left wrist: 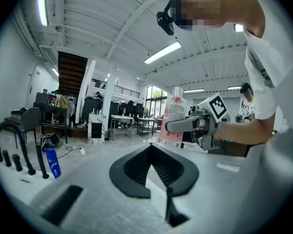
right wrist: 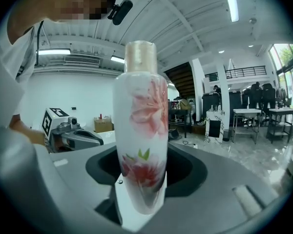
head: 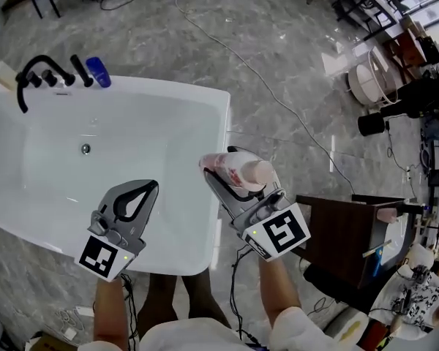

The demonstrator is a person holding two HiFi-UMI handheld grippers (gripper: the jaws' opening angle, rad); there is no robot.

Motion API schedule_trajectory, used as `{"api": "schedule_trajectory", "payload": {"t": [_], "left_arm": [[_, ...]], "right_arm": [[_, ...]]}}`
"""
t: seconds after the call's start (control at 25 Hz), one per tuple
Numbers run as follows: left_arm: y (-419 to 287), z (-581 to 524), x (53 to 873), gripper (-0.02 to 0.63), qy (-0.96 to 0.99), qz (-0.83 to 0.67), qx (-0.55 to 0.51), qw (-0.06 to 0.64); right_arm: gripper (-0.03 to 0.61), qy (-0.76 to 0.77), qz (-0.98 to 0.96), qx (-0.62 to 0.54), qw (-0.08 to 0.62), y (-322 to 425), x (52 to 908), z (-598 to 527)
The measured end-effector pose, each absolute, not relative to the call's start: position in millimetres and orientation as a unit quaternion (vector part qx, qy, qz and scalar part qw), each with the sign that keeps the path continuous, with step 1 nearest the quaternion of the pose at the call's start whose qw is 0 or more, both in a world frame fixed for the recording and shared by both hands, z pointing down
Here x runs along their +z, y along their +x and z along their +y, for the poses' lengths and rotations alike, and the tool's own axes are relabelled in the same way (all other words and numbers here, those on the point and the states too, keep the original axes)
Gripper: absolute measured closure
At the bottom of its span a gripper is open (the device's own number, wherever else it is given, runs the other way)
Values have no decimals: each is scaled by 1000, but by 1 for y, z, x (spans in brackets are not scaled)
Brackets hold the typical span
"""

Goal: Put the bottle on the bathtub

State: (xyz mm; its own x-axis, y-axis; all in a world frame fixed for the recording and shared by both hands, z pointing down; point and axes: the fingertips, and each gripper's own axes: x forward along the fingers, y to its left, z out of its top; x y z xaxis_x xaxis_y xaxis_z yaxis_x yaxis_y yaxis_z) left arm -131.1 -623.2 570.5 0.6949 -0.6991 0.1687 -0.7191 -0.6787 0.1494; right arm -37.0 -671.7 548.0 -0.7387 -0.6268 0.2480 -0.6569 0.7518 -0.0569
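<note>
The bottle (head: 238,169) is white with pink flowers and a beige cap. My right gripper (head: 218,175) is shut on it and holds it just off the white bathtub's right rim (head: 220,145). In the right gripper view the bottle (right wrist: 140,130) stands upright between the jaws of the right gripper (right wrist: 139,189), and its cap points away from the camera. My left gripper (head: 151,188) hangs over the tub's near right part, shut on nothing. From the left gripper (left wrist: 151,147) I see the bottle (left wrist: 173,113) in the right gripper (left wrist: 185,125) to the right.
A black faucet set (head: 40,75) and a blue bottle (head: 99,72) stand on the tub's far rim. A dark wooden box (head: 351,229) sits right of my right hand. A cable (head: 278,101) runs across the marble floor. Furniture crowds the far right.
</note>
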Motion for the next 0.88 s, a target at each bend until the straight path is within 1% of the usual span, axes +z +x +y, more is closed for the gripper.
{"api": "schedule_trajectory", "payload": {"t": [0.36,0.88], "left_arm": [[-125,-676,649,611,913,-390,48,108],[-124,-692,747,611,912,-386,50,132]], "right_arm": [[337,348,-928,63,121,-44,633,-743],[337,348,-926,35,142,-78,749,-847]]}}
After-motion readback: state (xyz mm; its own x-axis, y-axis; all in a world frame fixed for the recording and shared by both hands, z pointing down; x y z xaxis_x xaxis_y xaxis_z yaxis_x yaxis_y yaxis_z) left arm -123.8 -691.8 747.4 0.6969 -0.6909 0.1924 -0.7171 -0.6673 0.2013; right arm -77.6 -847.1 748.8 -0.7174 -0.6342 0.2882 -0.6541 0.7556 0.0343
